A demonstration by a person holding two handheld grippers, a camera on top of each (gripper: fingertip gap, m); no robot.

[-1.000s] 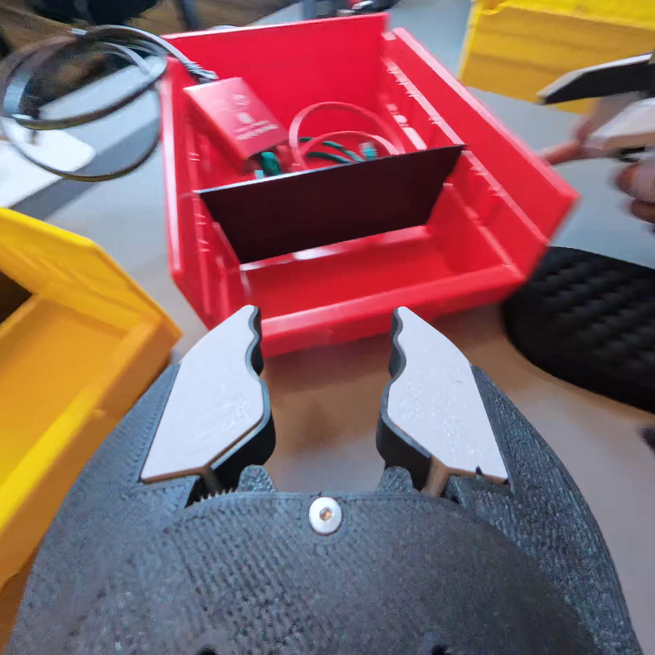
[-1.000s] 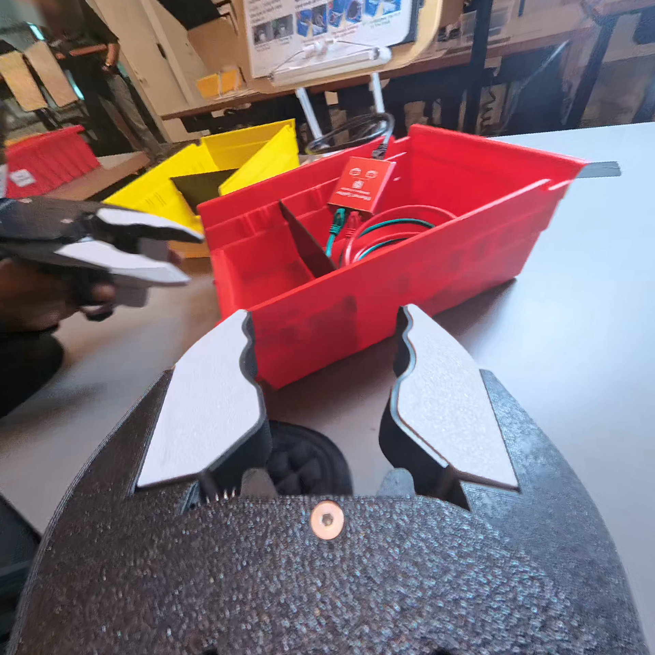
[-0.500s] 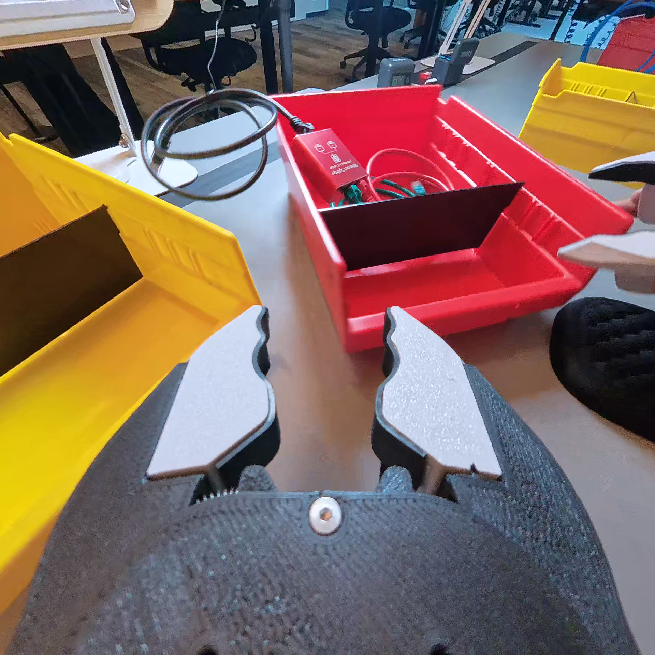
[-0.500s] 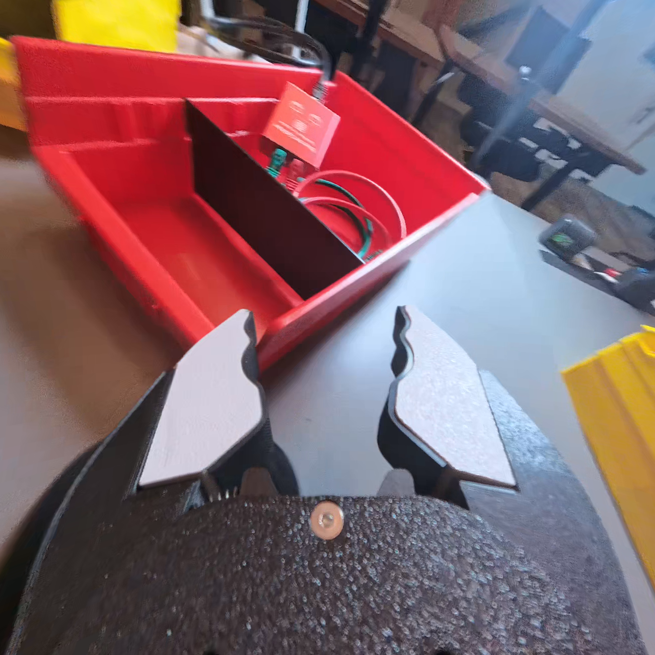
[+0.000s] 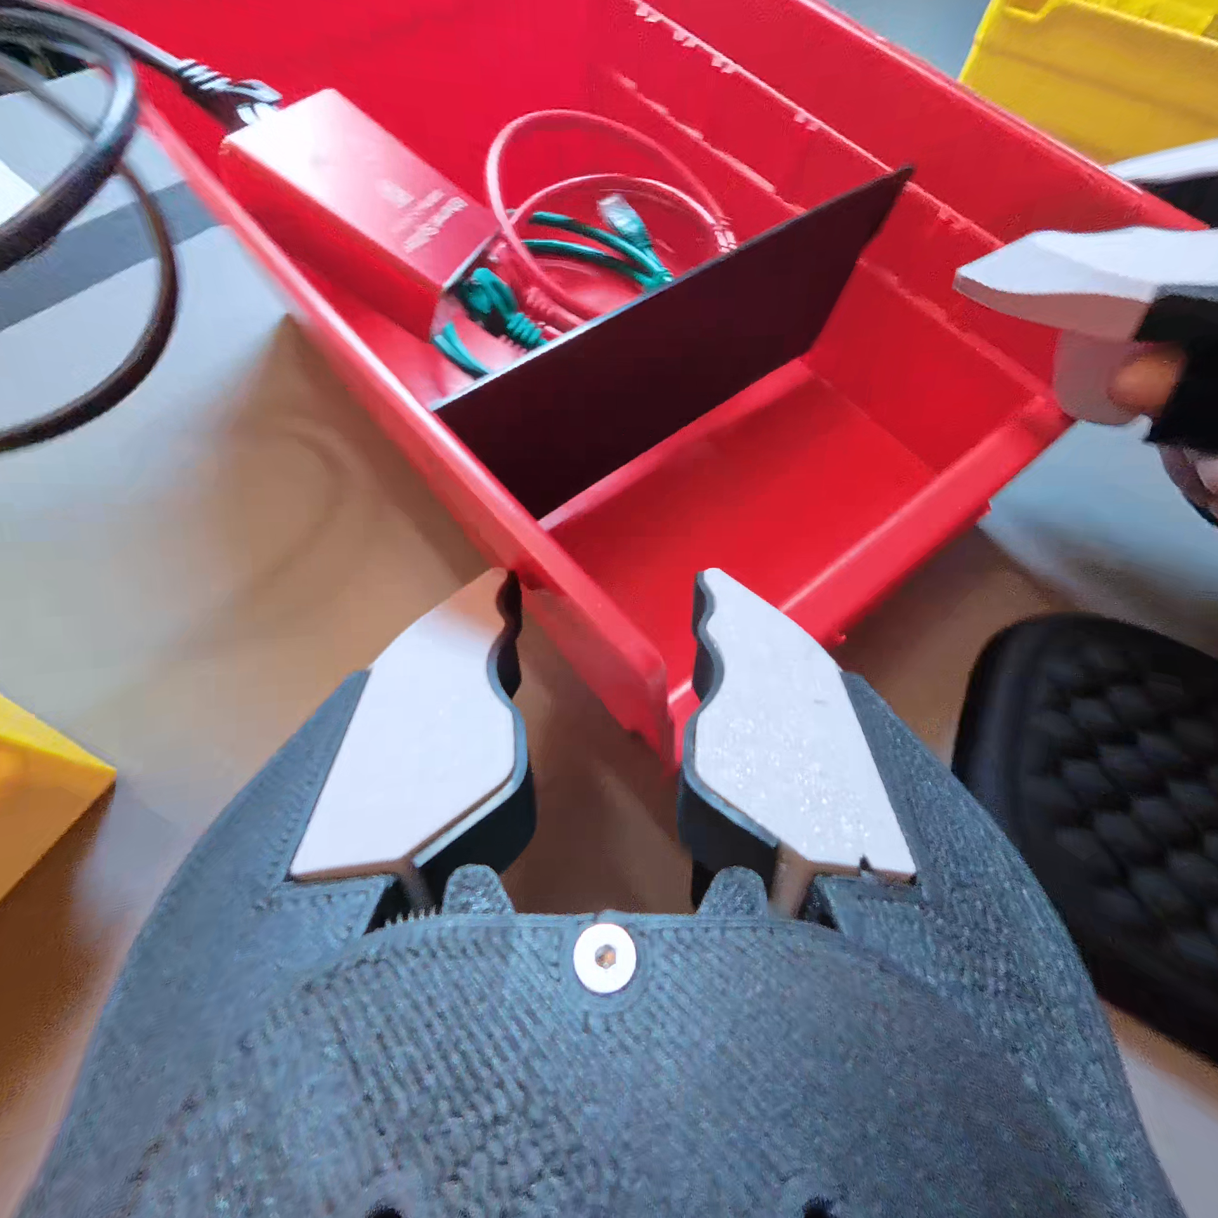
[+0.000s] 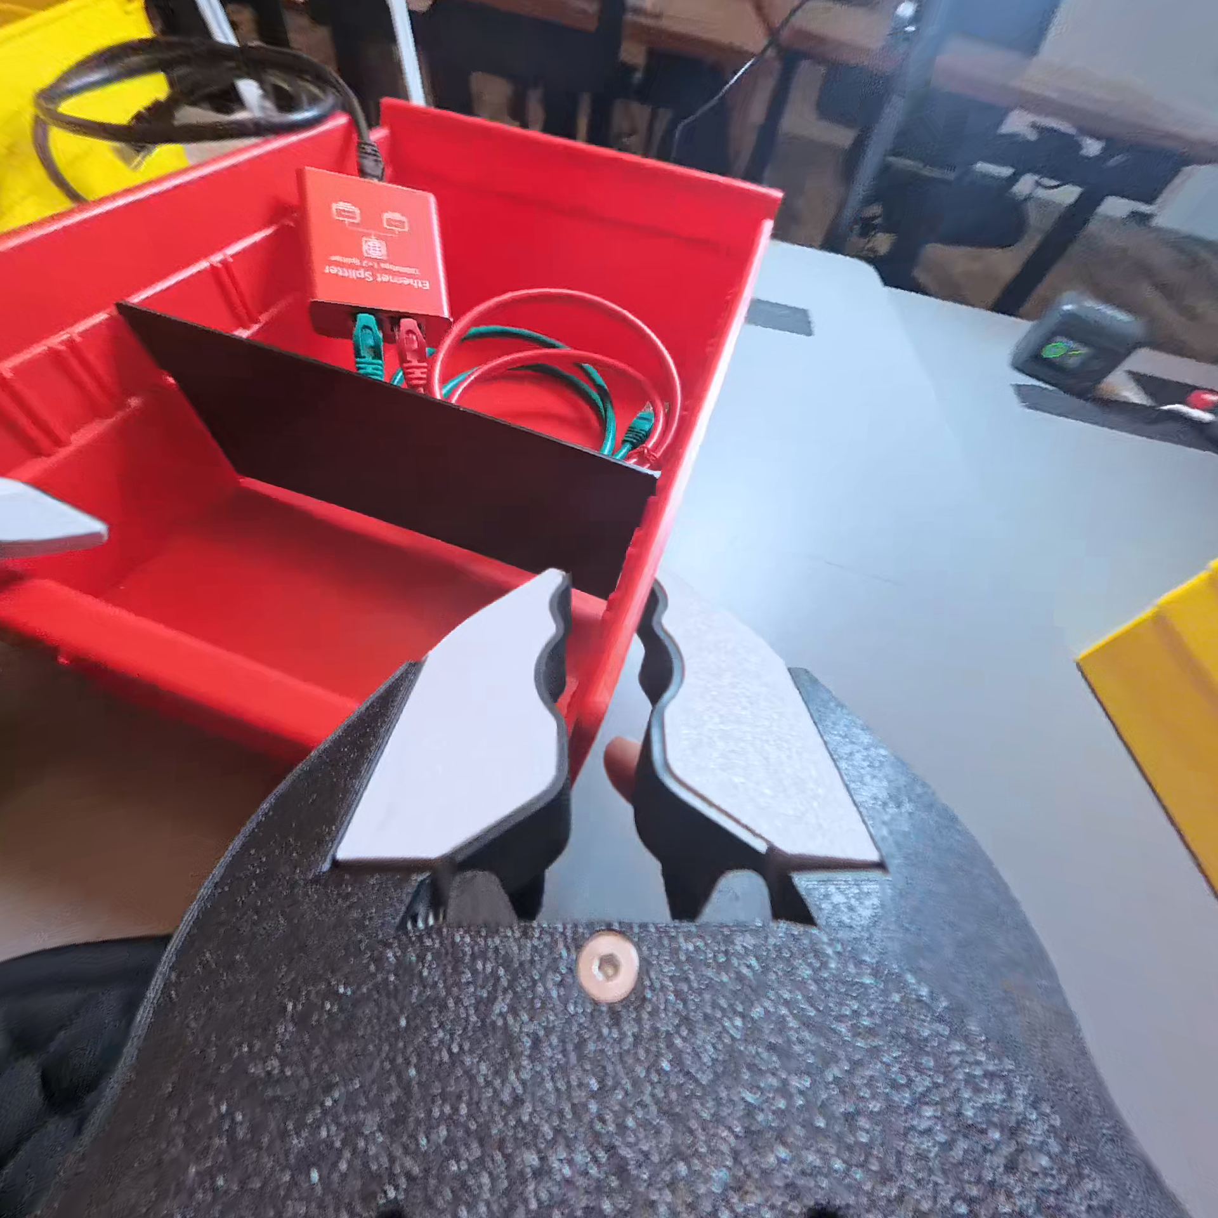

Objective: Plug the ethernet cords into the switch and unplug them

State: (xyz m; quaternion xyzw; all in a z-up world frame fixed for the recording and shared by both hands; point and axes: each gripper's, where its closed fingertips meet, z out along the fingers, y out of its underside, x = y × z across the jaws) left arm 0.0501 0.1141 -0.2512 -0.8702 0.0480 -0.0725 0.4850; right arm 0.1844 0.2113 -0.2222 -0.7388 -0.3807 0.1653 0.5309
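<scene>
Left gripper (image 5: 603,596): hanging with fingers spread, straddling the near left corner of the red bin (image 5: 876,501), holding nothing.
Right gripper (image 6: 609,590): sitting at the bin's near right corner, one finger inside the wall and one outside, a narrow gap between them; whether they are pinching the wall I cannot tell.
Red bin: sitting on the table (image 6: 890,527), split by a black divider (image 6: 422,455) into a near and a far compartment.
Switch (image 6: 372,247): a red box leaning against the far wall in the far compartment, a black cable (image 6: 191,86) trailing out over the back rim.
Ethernet cords: the green cord (image 6: 593,389) and the red cord (image 6: 560,306) are lying coiled in the far compartment, each with one end plugged into the switch.
Yellow bin (image 6: 1160,698): standing near the table's right edge.
</scene>
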